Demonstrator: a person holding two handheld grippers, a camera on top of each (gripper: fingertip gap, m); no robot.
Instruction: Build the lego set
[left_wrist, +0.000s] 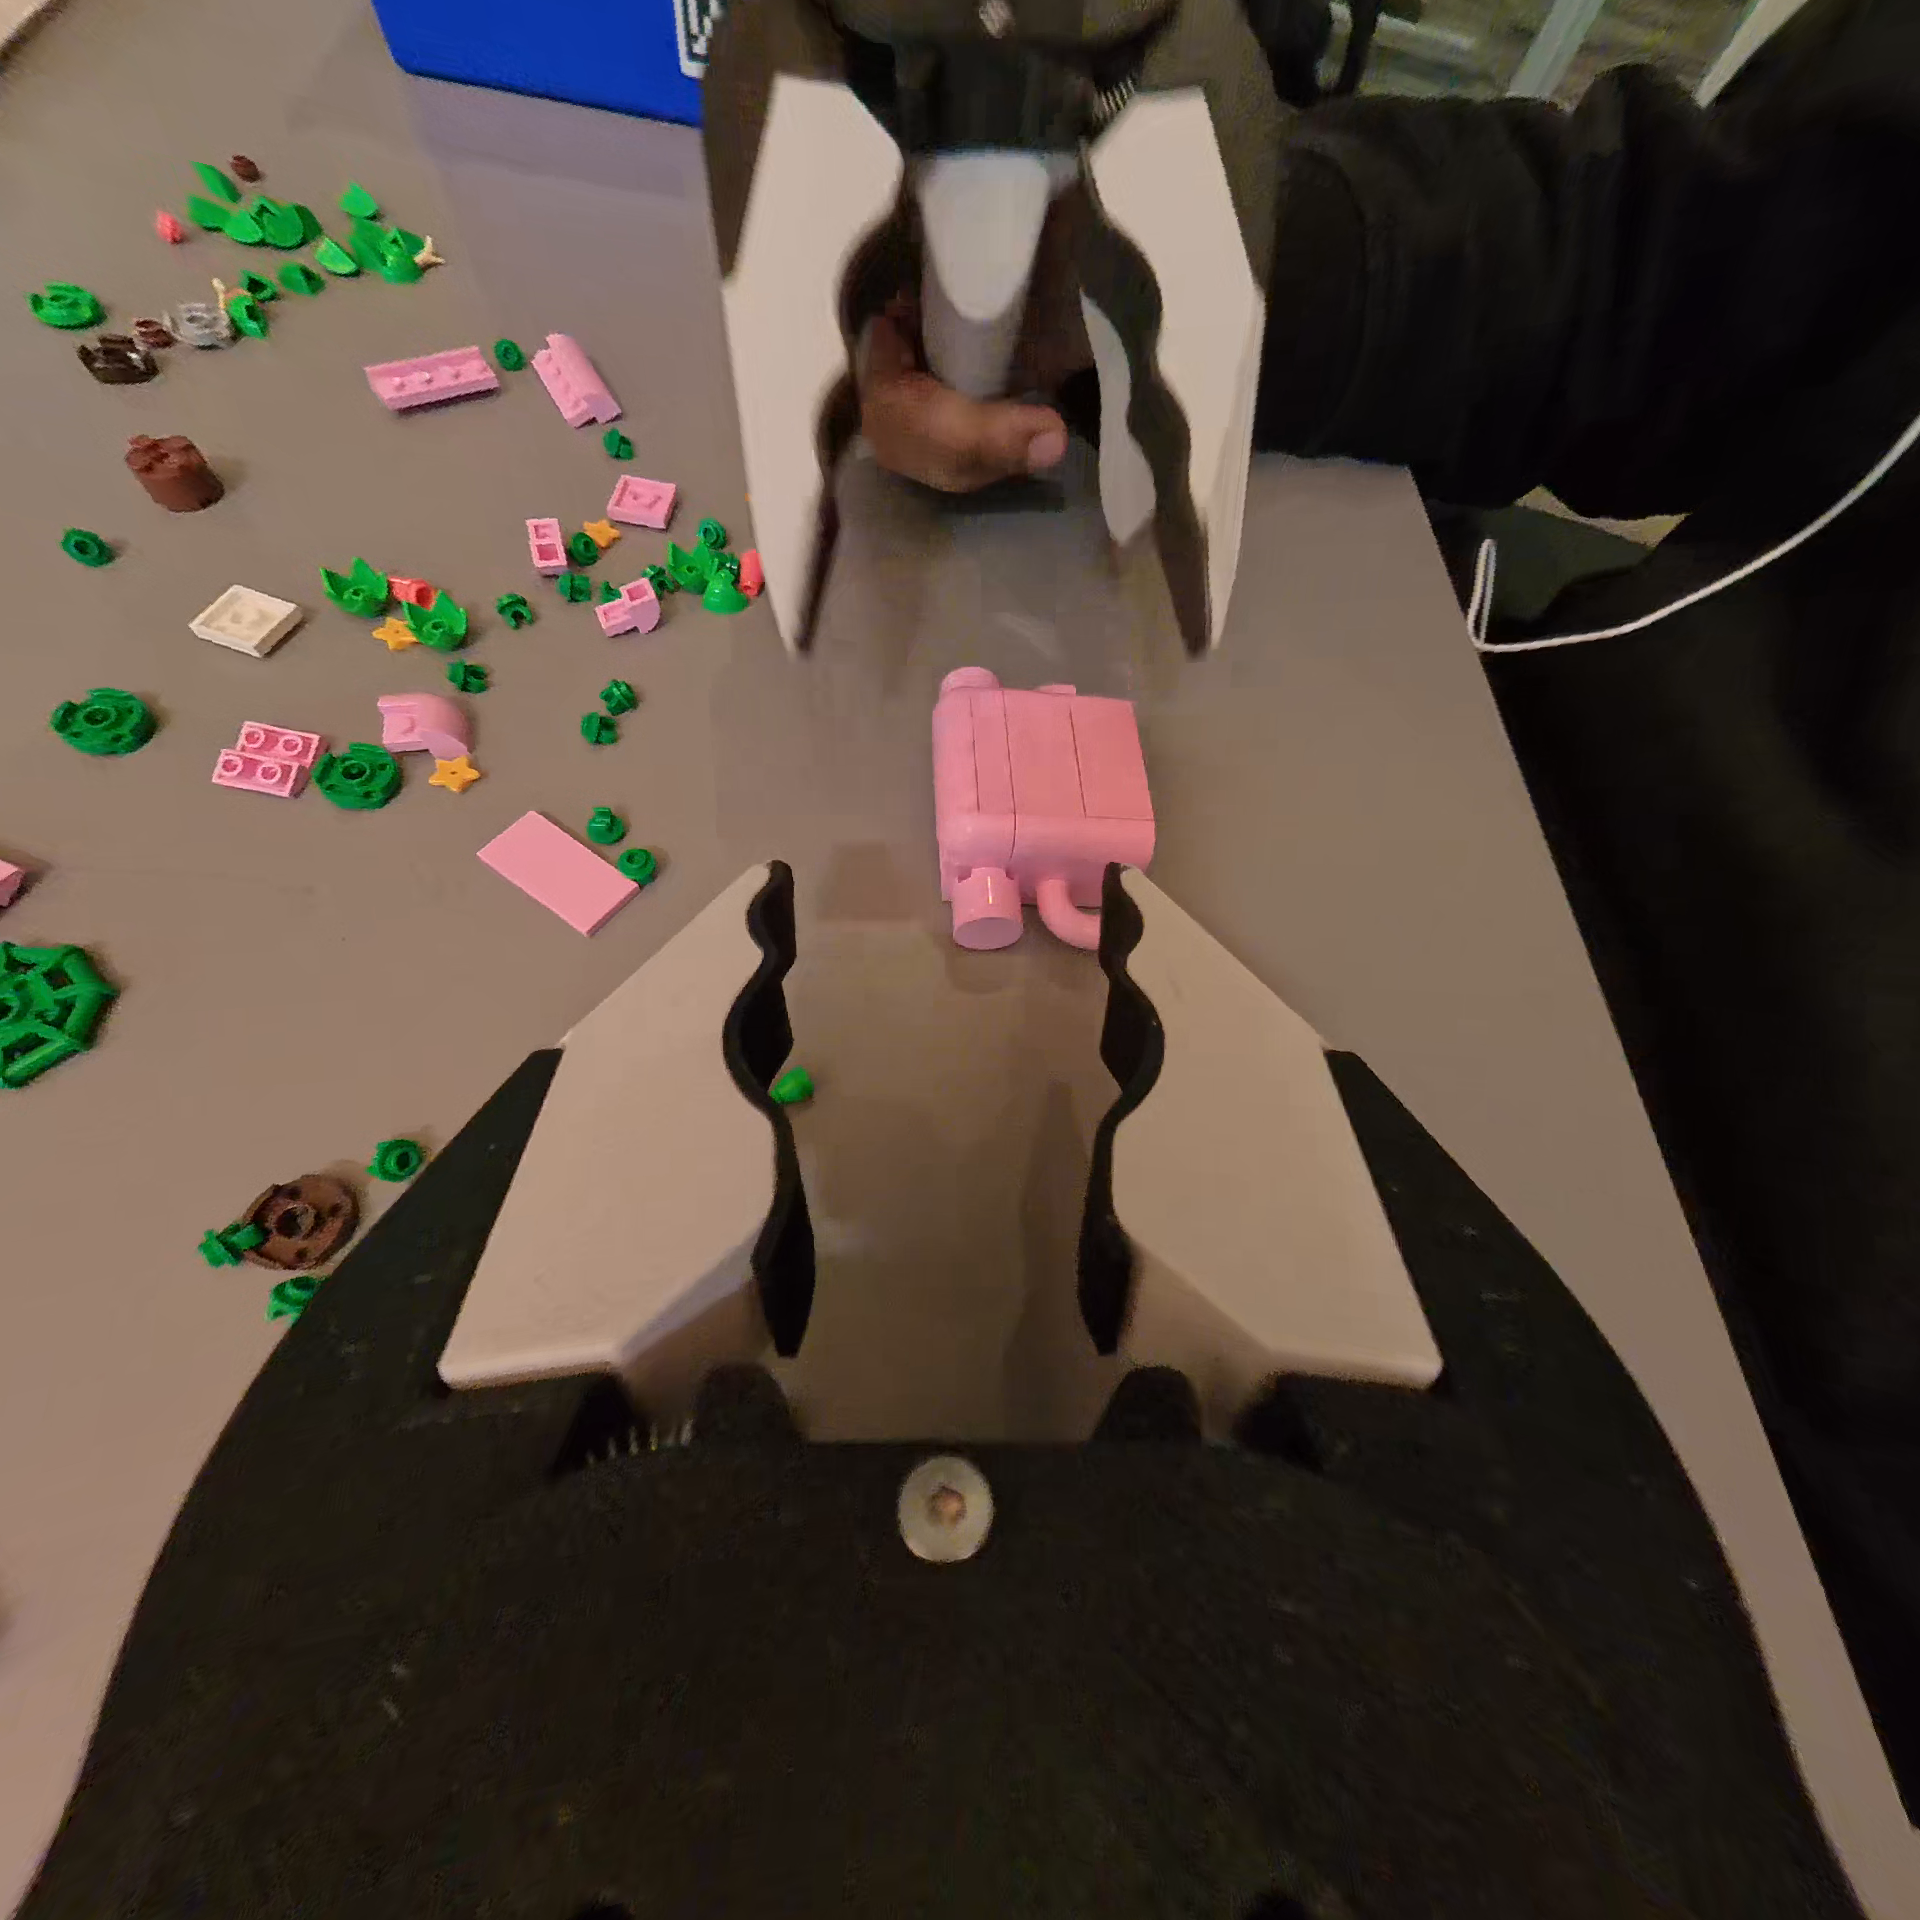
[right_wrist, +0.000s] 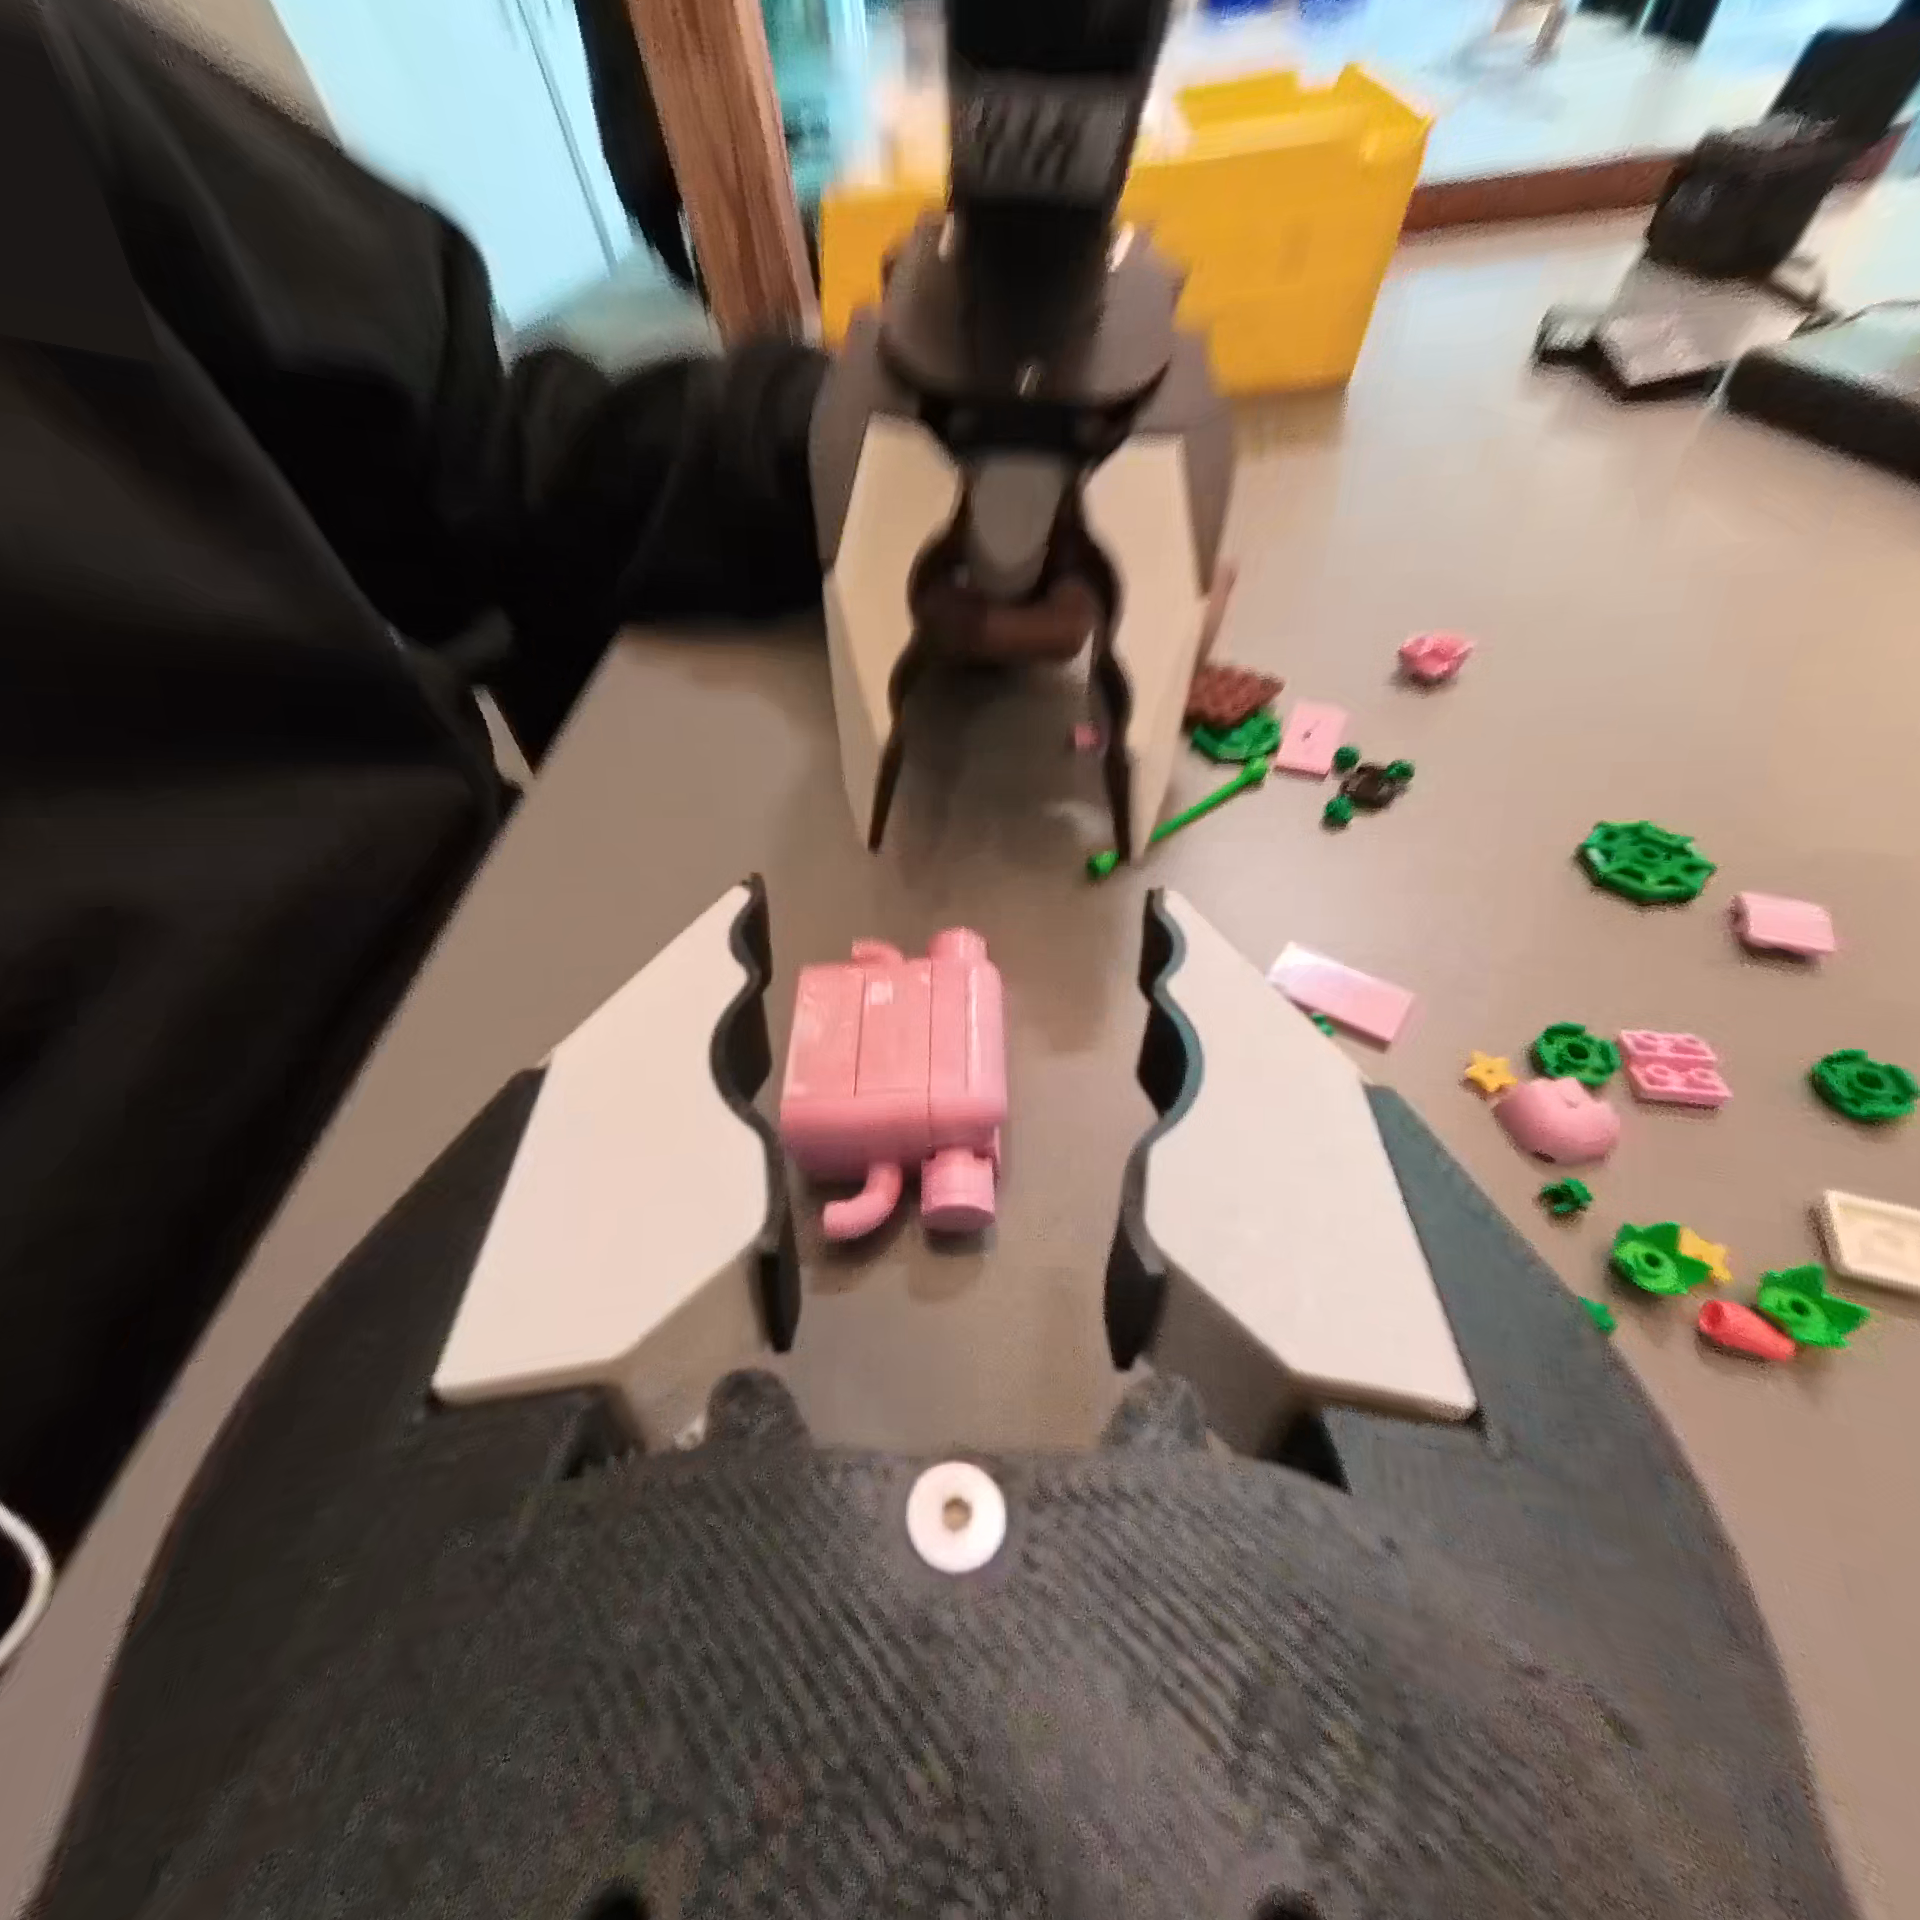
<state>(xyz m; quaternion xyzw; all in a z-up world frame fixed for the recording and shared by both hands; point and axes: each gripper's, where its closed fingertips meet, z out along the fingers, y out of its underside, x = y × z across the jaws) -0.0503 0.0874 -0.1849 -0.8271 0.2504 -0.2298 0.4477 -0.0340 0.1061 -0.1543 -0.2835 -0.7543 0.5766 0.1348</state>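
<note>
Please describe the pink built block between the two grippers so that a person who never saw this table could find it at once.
On the grey table, look in the bare strip between the left gripper and the right gripper, which face each other with jaws open. The pink built block lies there alone. Unlike the loose single pieces scattered to one side, it is several bricks joined, with a round peg and a curved hook sticking out.

Pink lego assembly (left_wrist: 1039, 790) (right_wrist: 894, 1049) lies on its side on grey table (left_wrist: 1299, 935) (right_wrist: 1558, 623), blocky body, round peg and curled hook facing out one end. Loose pink, green, brown pieces (left_wrist: 416, 582) (right_wrist: 1662, 1091) scattered well apart from it.
</note>
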